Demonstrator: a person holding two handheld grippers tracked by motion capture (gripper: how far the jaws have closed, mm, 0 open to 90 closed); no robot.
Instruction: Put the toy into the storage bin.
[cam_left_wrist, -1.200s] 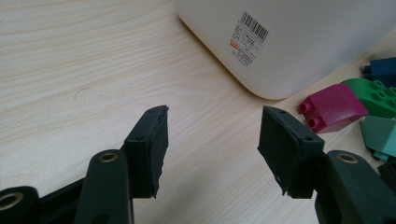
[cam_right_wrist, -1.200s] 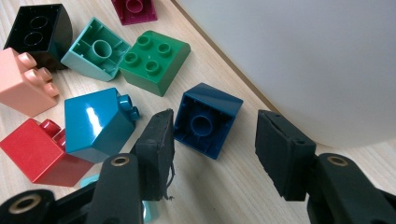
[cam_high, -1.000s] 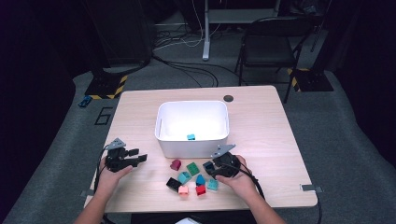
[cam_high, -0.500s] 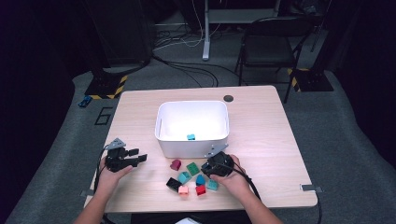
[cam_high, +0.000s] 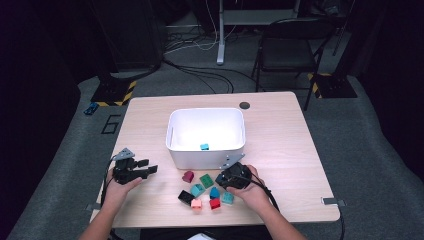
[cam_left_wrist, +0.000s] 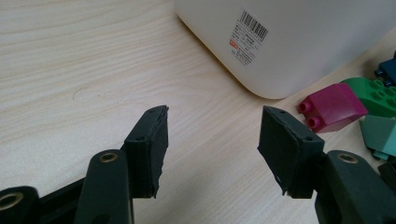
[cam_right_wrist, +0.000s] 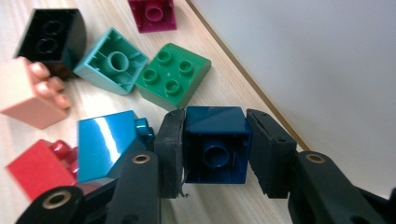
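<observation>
In the high view the right gripper (cam_high: 227, 177) and hand hide the dark blue brick (cam_right_wrist: 216, 144); the right gripper view shows it pinched between both jaws (hollow underside toward the camera), just beside the white bin (cam_high: 207, 152). Loose bricks crowd alongside. The left gripper (cam_left_wrist: 212, 140) gapes wide over bare table (cam_high: 280, 135).

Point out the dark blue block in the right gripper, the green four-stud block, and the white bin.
dark blue block (cam_right_wrist: 217, 144), right gripper view, hollow underside.
green four-stud block (cam_right_wrist: 173, 77), right gripper view, studded top.
white bin (cam_high: 207, 159), high view, front wall.
</observation>
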